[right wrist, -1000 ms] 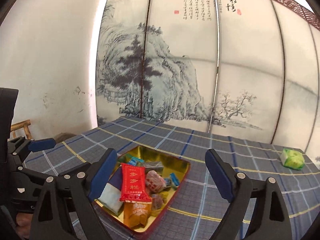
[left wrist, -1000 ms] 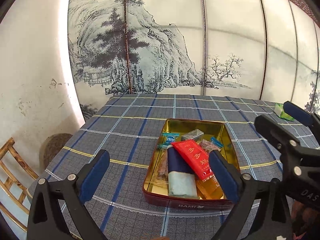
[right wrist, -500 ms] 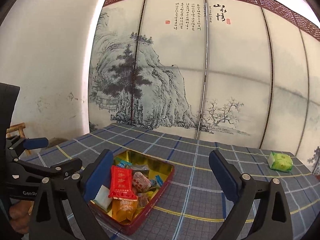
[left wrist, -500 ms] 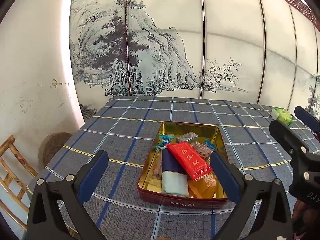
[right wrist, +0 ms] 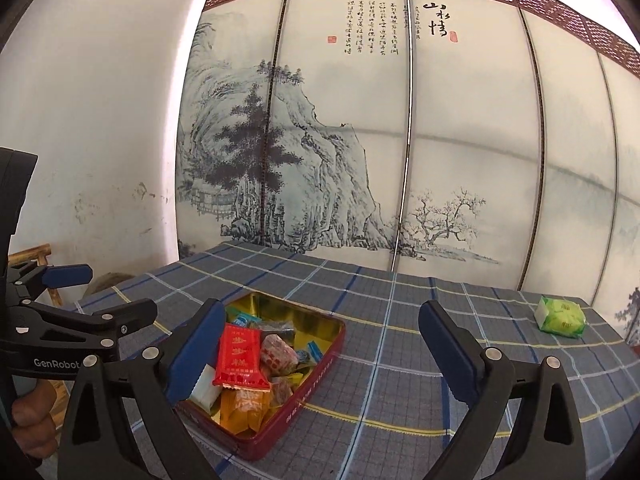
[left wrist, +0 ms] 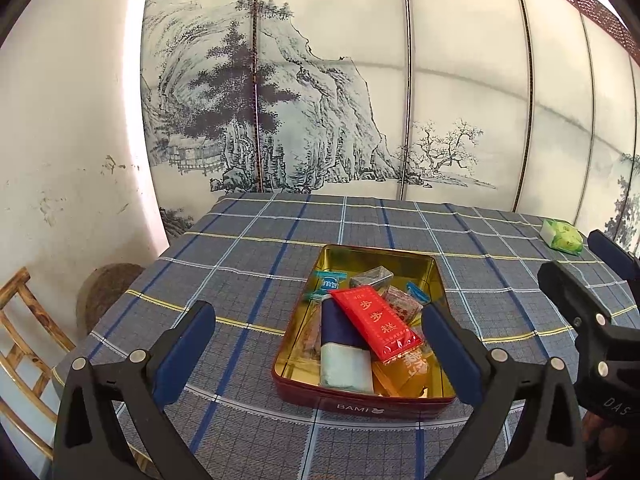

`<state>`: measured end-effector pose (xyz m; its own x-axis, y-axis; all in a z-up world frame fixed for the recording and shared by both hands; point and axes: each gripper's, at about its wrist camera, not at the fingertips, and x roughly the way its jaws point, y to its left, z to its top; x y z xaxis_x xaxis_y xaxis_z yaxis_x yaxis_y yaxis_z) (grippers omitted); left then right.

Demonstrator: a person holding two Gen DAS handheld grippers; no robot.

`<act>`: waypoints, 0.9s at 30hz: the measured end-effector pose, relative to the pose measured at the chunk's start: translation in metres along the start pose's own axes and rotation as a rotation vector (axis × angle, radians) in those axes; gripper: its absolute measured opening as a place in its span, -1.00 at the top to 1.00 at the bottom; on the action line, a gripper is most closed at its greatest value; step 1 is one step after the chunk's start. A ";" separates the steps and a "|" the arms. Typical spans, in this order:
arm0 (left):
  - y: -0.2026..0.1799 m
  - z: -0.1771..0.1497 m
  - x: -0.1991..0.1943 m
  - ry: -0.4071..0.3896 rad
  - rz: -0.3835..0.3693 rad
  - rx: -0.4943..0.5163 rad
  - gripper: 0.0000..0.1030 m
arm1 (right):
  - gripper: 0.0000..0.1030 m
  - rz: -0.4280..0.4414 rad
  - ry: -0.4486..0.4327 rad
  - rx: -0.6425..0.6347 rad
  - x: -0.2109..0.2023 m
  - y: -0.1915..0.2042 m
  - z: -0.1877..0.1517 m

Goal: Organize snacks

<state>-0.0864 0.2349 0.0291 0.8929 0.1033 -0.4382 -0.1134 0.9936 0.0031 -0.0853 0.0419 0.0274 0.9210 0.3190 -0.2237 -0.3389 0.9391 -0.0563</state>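
Note:
A red tin with a gold inside [left wrist: 340, 254] [right wrist: 338, 334] sits on the plaid tablecloth, holding several wrapped snacks, a long red packet [left wrist: 374, 322] [right wrist: 240, 354] on top. A green snack packet [left wrist: 562, 237] [right wrist: 562, 317] lies alone at the far right of the table. My left gripper [left wrist: 318, 354] is open and empty, above the table's near edge in front of the tin. My right gripper [right wrist: 318, 346] is open and empty, held right of the tin; it also shows in the left wrist view [left wrist: 580, 280]. The left gripper shows at the left of the right wrist view [right wrist: 100, 300].
A painted folding screen [left wrist: 360, 100] stands behind the table. A white wall [left wrist: 68, 140] is on the left, with a bamboo chair [left wrist: 24, 328] and a round woven object [left wrist: 106, 286] below it. The plaid tablecloth [right wrist: 400, 360] spreads between tin and green packet.
Both grippers have drawn back and risen from the table, so the tin looks smaller and farther. Both stay open. The snacks have not moved.

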 end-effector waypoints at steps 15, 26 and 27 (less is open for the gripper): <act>-0.002 0.001 -0.004 0.006 0.019 0.002 -0.99 | -0.90 -0.001 -0.003 0.011 0.000 0.002 0.000; -0.003 0.002 -0.003 0.017 0.025 0.012 -0.99 | -0.91 0.005 0.002 0.008 0.000 0.002 -0.001; -0.004 0.002 -0.002 0.019 0.024 0.014 -0.99 | -0.91 0.004 0.004 0.007 0.000 0.002 -0.002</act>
<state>-0.0872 0.2306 0.0321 0.8818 0.1262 -0.4545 -0.1284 0.9914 0.0262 -0.0862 0.0440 0.0253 0.9187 0.3227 -0.2277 -0.3418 0.9385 -0.0489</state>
